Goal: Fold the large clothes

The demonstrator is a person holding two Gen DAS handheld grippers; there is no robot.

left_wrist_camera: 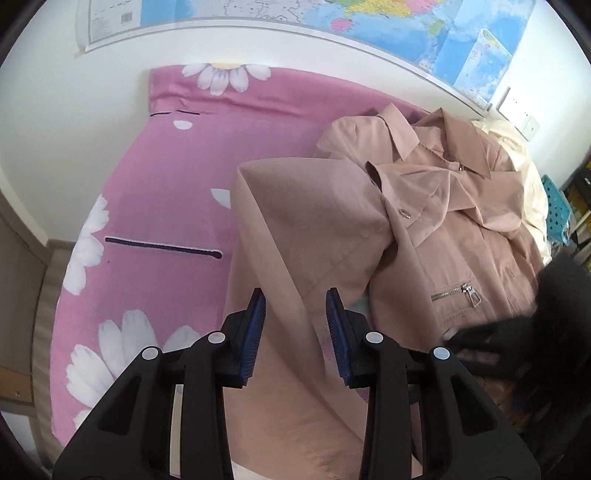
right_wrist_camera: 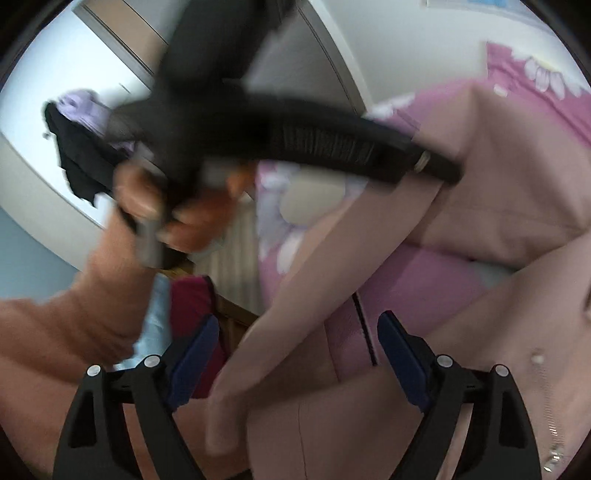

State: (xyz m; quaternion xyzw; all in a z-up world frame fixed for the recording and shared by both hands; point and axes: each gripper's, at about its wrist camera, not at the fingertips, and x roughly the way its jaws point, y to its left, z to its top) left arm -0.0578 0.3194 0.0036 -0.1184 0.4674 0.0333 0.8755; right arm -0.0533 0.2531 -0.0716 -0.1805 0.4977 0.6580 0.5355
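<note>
A dusty pink jacket (left_wrist_camera: 461, 236) lies front up on a bed with a pink daisy sheet (left_wrist_camera: 159, 206), collar toward the wall. Its left sleeve (left_wrist_camera: 295, 229) is folded and runs down toward the camera. My left gripper (left_wrist_camera: 297, 325) hovers over that sleeve. Its blue pads stand apart with the cloth lying between and under them, and no pinch shows. In the blurred right wrist view, my right gripper (right_wrist_camera: 295, 350) is wide open over the sleeve end (right_wrist_camera: 255, 373). A person's hand (right_wrist_camera: 166, 214) holds the other gripper above it.
A map (left_wrist_camera: 369, 22) hangs on the wall behind the bed. Cream cloth (left_wrist_camera: 524, 173) lies beyond the jacket and a teal basket (left_wrist_camera: 557, 210) stands at the right. A dark blurred shape (left_wrist_camera: 517, 332) sits by the jacket hem. Dark clothes (right_wrist_camera: 81, 155) hang on a door.
</note>
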